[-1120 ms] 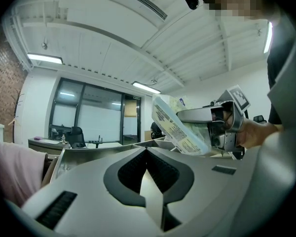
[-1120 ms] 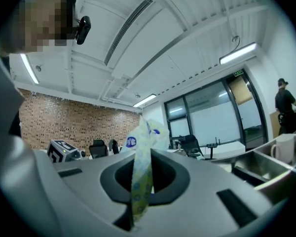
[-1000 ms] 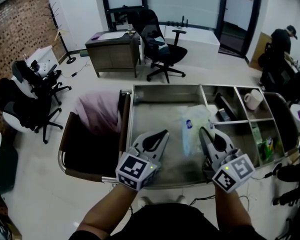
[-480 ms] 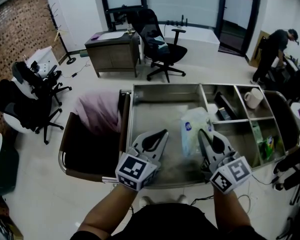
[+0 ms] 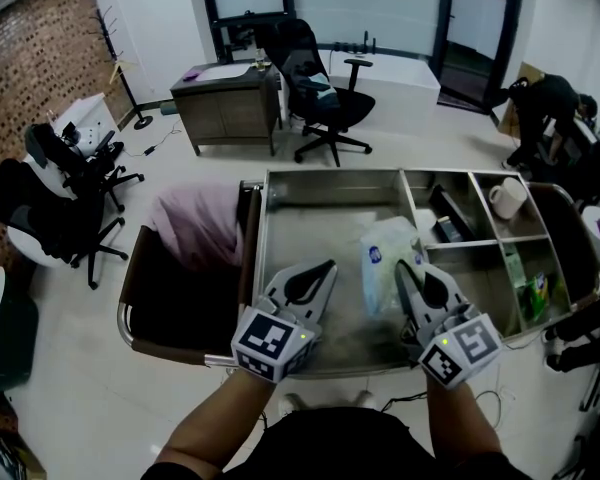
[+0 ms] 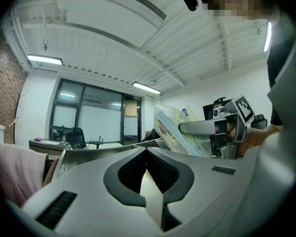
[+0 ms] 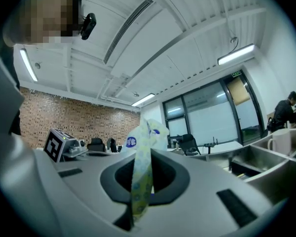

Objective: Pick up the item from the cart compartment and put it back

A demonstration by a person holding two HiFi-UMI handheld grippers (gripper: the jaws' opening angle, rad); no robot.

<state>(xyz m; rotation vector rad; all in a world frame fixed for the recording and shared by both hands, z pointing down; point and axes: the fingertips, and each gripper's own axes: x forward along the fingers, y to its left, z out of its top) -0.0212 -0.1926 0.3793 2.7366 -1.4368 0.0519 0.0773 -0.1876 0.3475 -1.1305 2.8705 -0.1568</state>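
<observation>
Steel cart [image 5: 280, 180] across the middle of the head view, split into one wide bay [image 5: 300, 258] on the left and several small bays on the right. Slung at its left end, a pink cloth [image 5: 195, 228] over a dark frame. Over the wide bay's right half, a clear plastic pack [image 5: 385, 253] — pinched by one edge in the right gripper [image 5: 405, 266], jaws clamped tight on the thin film, plain in the right gripper view. Reaching ahead of the jaws and slightly left, long axis running away from the person, free end tilted upward; seemingly clear of the bay floor, though contact there hard to judge. Just beside, to the pack's left, the left gripper [image 5: 330, 266] — jaws closed together on nothing, not touching the pack. Right hand therefore the one in charge; bay floor straight below the pack, so likely only a lowering and a release needed to put it back. In the small bays: a white mug [image 5: 505, 198] far right, a dark box [image 5: 445, 208] in the next bay over, green packets [image 5: 533, 293] in the nearer one.
</observation>
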